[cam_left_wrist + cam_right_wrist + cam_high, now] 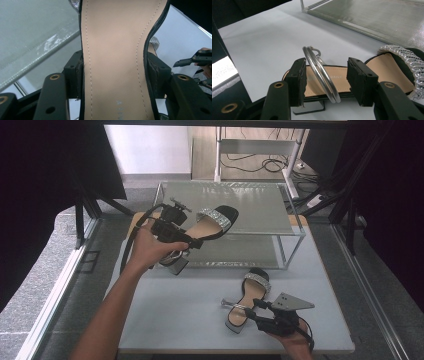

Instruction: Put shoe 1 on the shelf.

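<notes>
L tongs (192,241) are clamped on a black heeled sandal (205,227), held up in the air w/ its toe over the front edge of the wire shoe rack (295,227). In the left gripper view the two jaws press on both sides of the tan insole (112,57), black edge binding caught between the pads; grip sits at the narrow waist of the sole. Sandal's rhinestone toe strap (214,216) points away from the person, block heel (176,264) hangs low, just under the hand (147,247).

R tongs (251,311) are down near the front right of the counter (175,310), at the second sandal (250,300), which lies flat on the grey top, toe toward the rack. In the right gripper view the jaws stand wide, one on each side of the heel end, pads not touching the shoe: a gap shows on both sides. The silver ankle ring (320,72), a double metal hoop, rises between the pads. Its sparkly toe strap (405,60) sits to the right, beyond the pad. Printed lettering on the insole is partly readable, ends in "DAILY".

Rack: two tiers, mesh shelves, silver frame, stands at the back of the counter. The 2 sandals are well apart; look like a matching pair.
</notes>
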